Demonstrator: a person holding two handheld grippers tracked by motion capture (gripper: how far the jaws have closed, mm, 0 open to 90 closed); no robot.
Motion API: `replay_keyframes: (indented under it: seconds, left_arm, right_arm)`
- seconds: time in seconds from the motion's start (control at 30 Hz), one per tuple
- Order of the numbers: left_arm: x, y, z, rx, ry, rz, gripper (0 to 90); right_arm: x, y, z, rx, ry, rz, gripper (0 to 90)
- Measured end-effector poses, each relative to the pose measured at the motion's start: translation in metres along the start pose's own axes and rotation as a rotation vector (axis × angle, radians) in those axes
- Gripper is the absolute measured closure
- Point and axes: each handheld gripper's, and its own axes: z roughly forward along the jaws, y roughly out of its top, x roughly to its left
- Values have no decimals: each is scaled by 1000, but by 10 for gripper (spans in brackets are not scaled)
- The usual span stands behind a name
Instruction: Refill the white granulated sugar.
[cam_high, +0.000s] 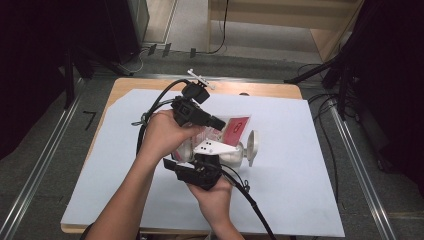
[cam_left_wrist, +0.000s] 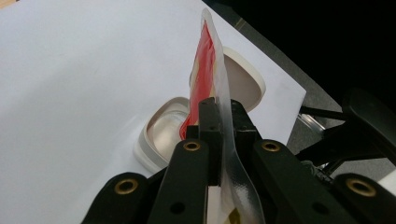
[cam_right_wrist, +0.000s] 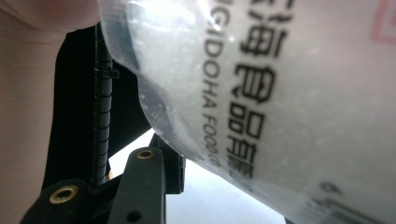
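Observation:
Both grippers hold up a clear plastic pouch with a red label over the middle of the table. My left gripper is shut on the pouch's flat clear edge, its jaws pinching the seam. From below, my right gripper reaches up to the pouch's bulging lower part, which carries black print. One finger meets the plastic and the other is hidden behind it. Under the pouch lie a white container and its white lid.
A large white sheet covers most of the wooden table. A small white piece sits at the far edge. The right gripper's cable trails toward the near edge. Dark stands and cables flank the table.

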Motion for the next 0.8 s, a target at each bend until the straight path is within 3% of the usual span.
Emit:
replay_keyframes:
  seconds: [0.8]
  left_arm:
    - [-3, 1, 1, 4, 11, 13, 886]
  right_arm:
    - [-1, 0, 1, 4, -11, -17, 622]
